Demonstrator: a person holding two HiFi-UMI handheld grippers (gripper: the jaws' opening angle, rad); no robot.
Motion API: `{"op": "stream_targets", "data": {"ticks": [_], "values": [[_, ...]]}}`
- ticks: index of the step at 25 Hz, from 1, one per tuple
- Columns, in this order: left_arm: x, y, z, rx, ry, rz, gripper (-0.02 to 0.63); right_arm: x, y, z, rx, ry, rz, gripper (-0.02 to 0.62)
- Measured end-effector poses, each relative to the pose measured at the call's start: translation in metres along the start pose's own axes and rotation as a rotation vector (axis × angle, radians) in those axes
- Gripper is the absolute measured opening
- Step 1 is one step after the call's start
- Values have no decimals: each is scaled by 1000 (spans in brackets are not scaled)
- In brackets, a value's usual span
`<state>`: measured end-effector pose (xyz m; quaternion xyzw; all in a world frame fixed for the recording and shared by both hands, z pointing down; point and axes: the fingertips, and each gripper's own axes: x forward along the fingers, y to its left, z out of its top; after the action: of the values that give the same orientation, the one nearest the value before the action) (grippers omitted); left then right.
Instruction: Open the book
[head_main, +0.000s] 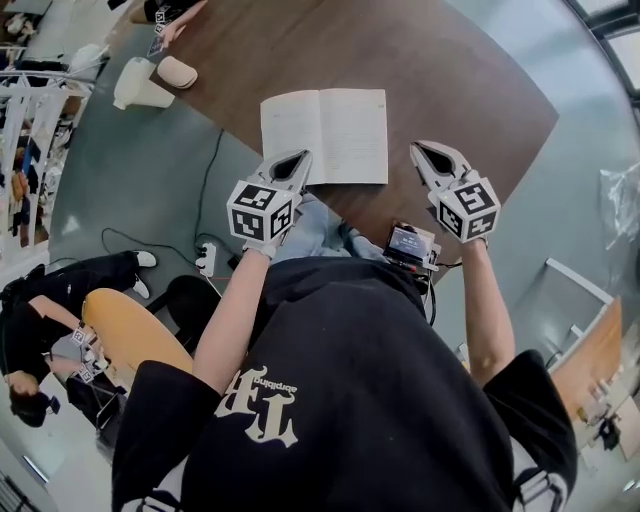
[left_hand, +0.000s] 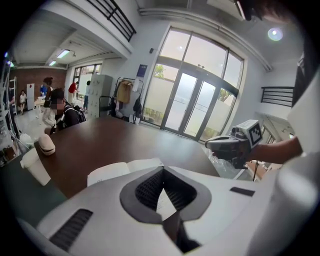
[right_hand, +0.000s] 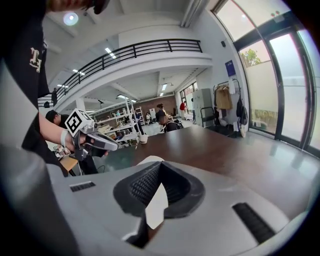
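The book (head_main: 324, 136) lies open and flat on the brown table (head_main: 450, 90), near its front edge, with both pale pages showing. My left gripper (head_main: 302, 156) hovers just off the book's lower left corner, shut and holding nothing. My right gripper (head_main: 416, 148) hangs to the right of the book, also shut and empty. In the left gripper view the book (left_hand: 122, 170) peeks over the closed left gripper (left_hand: 162, 172), with the right gripper (left_hand: 225, 145) off to the right. In the right gripper view only a strip of the book (right_hand: 147, 160) shows above the right gripper (right_hand: 161, 165).
A white cup (head_main: 140, 85) and a pale rounded pouch (head_main: 177, 72) sit at the table's far left end. An orange chair (head_main: 130, 330), a power strip (head_main: 207, 260) with a cable, and a crouching person (head_main: 40, 320) are on the floor to the left.
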<state>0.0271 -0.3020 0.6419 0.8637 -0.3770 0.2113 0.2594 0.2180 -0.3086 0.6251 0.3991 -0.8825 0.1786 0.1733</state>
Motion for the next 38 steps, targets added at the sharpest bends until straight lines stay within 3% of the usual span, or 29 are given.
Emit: {"op": "stream_targets", "data": {"ticks": [7, 15, 30, 38], "values": [[-41, -5, 24, -5, -100, -17, 6, -2, 52, 29, -92, -23, 19, -12], [-82, 17, 14, -23, -143, -57, 6, 9, 115, 29, -136, 19, -17, -12], [-143, 35, -38, 4, -102, -272, 6, 18, 210, 31, -114, 55, -188, -12], [-149, 52, -34, 20, -116, -254, 6, 13, 217, 36, -113, 14, -177, -12]]}}
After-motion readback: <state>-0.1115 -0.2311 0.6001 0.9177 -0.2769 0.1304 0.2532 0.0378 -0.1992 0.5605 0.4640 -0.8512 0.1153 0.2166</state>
